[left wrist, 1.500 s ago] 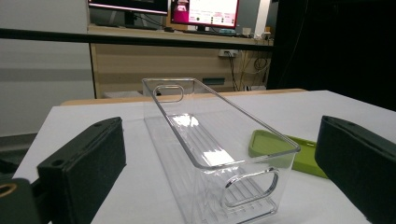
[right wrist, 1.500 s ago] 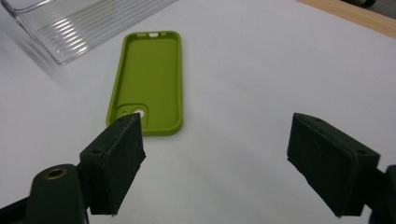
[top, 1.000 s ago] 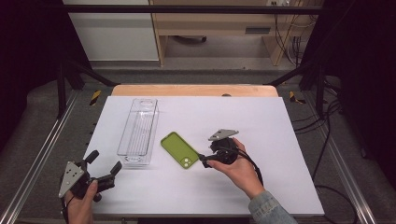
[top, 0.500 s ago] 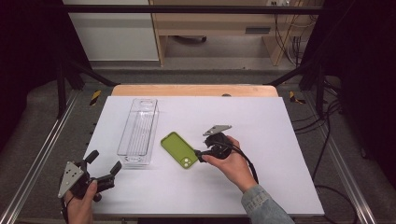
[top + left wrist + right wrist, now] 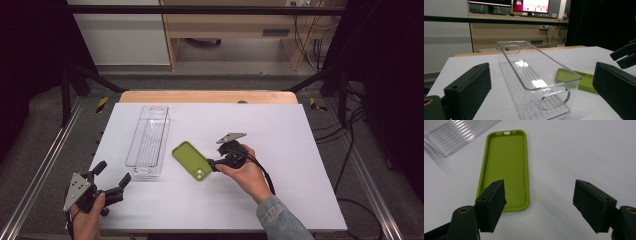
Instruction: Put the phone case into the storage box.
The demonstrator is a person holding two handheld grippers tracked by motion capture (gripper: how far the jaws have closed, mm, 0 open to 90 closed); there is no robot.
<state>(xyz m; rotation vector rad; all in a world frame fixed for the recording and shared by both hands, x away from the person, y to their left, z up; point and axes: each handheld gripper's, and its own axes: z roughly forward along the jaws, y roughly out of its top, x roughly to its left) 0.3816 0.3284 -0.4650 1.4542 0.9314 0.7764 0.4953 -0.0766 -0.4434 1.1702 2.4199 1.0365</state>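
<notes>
The left tongs [image 5: 111,176] are black, with a grey three-cornered plate on top that carries small dark holes. Their two jaws are thick black blocks with a soft, foam-like face and one small hole at the side. The right tongs [image 5: 214,164] are also black and have the same grey plate. Near each jaw base sits a round brass-coloured ring. A black cable goes from them along the wrist. The person wears a blue denim sleeve [image 5: 280,220].
</notes>
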